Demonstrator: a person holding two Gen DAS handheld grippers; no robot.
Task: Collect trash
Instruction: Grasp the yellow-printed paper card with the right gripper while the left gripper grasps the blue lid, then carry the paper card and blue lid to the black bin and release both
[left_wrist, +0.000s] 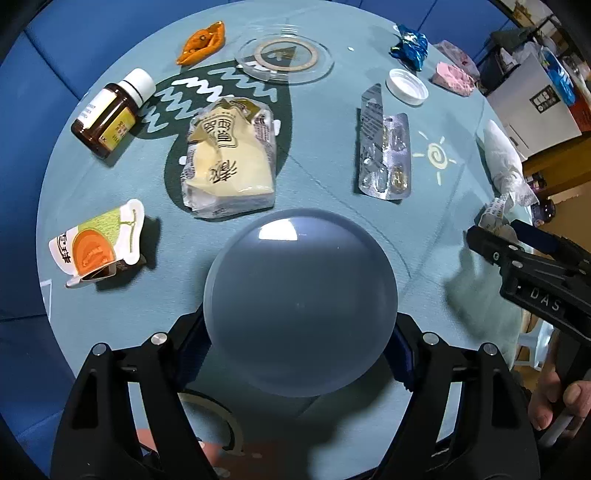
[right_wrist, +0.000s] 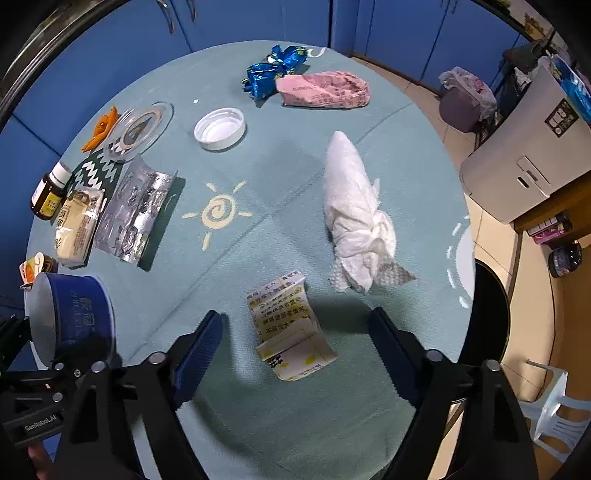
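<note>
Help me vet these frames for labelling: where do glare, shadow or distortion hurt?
Left wrist: window glare on the blue container, which fills the centre; table rim bowed by fisheye. Right wrist: right gripper shadows the folded leaflet; blister pack foil glints.

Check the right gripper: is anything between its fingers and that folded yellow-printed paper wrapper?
Nothing visible. The right gripper is open, its fingers on either side of the folded paper wrapper on the table. The crumpled white tissue lies beyond it, apart.

Tissue wad (right_wrist: 356, 218) behind paper wrapper (right_wrist: 291, 328)
</note>
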